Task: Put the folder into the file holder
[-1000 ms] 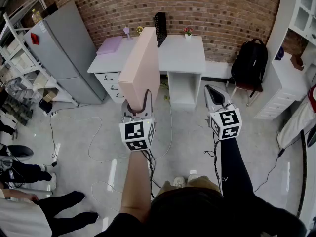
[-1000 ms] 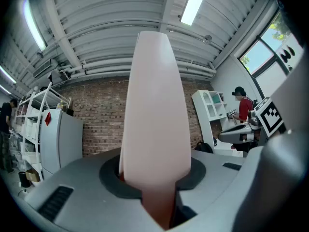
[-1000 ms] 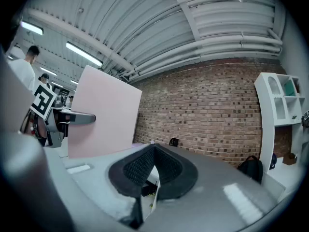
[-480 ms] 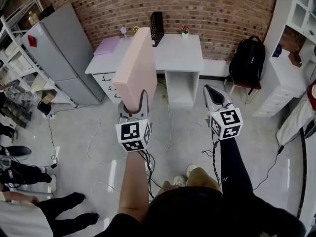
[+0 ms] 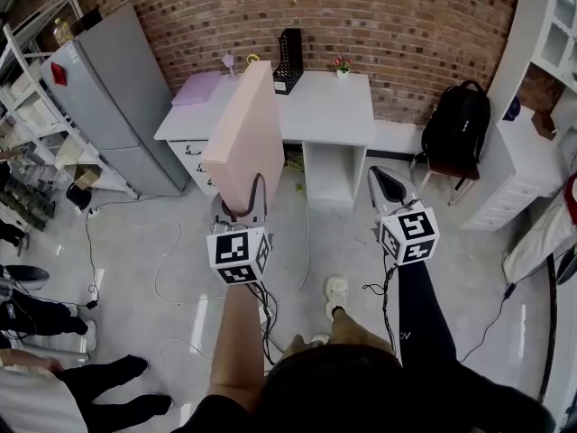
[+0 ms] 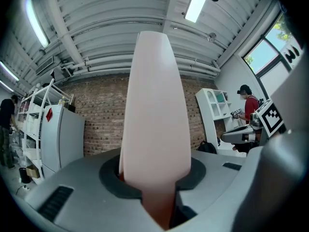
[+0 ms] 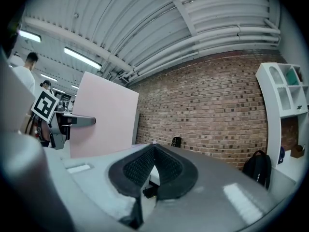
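Against the brick wall (image 5: 406, 25), a black file holder (image 5: 289, 59) stands on the white surface (image 5: 329, 106); it looks empty, though it is too far off to be sure. Left tongs (image 5: 240, 211) clamp the pink folder (image 5: 248, 138) upright, short of the surface. Right tongs (image 5: 386, 186) closed, nothing between.

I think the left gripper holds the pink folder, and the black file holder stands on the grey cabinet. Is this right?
Not quite. The left gripper holds the pink folder, but the black file holder stands on the white desk, near the brick wall, as the head view shows.
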Motion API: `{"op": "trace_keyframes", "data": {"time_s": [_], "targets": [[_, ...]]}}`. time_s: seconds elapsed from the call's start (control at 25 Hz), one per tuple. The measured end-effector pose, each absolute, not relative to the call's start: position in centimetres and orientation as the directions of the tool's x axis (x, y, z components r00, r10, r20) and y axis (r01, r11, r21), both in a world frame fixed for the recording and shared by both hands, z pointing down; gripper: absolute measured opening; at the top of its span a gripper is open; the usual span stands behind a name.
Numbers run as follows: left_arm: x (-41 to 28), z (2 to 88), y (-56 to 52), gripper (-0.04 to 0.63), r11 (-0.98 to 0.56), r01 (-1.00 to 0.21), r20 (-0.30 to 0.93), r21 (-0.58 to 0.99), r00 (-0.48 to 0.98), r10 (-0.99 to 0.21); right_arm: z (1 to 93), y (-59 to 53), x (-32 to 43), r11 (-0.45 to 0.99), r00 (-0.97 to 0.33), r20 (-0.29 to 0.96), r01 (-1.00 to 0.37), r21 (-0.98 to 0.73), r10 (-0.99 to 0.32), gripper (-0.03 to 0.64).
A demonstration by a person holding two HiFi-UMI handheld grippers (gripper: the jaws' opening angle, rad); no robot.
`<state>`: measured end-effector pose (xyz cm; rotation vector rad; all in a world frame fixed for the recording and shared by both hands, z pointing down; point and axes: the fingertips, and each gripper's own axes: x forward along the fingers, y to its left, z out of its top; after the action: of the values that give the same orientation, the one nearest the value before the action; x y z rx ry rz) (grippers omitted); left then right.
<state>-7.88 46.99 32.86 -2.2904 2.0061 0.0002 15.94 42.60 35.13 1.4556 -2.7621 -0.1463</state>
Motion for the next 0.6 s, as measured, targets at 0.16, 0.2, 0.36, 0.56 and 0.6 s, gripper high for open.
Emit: {"op": "trace_keyframes", "data": {"time_s": [0.16, 0.2, 0.36, 0.56, 0.6], "targets": [[-8.0, 33.1, 44.0, 0.133, -0.116, -0.991, -0.062, -0.068, 0.12, -0.991, 35.4, 39.3, 15.7, 0.58, -0.584, -0.029, -0.81, 0.088, -0.811, 0.002], [-8.1, 33.1, 43.2, 0.133, -0.113, -0.991, -0.062, -0.064, 0.117, -0.991, 35.5, 38.3, 15.6, 0.584, -0.588, -0.029, -0.807, 0.088, -0.808, 0.002], [-8.2, 33.0, 39.6, 0.133, -0.107, -0.993, -0.068, -0.056, 0.111, -0.992, 35.6, 34.0, 15.1, 0.6, -0.604, -0.035, -0.796, 0.085, -0.796, 0.002], [-8.0, 32.9, 34.3, 0.135, -0.098, -0.994, -0.065, -0.051, 0.101, -0.993, 35.7, 28.3, 14.4, 0.628, -0.632, -0.033, -0.774, 0.081, -0.775, 0.002], [-8.0, 32.7, 33.2, 0.135, -0.095, -0.994, -0.066, -0.05, 0.099, -0.993, 35.6, 27.1, 14.3, 0.632, -0.635, -0.035, -0.771, 0.079, -0.771, 0.002]]}}
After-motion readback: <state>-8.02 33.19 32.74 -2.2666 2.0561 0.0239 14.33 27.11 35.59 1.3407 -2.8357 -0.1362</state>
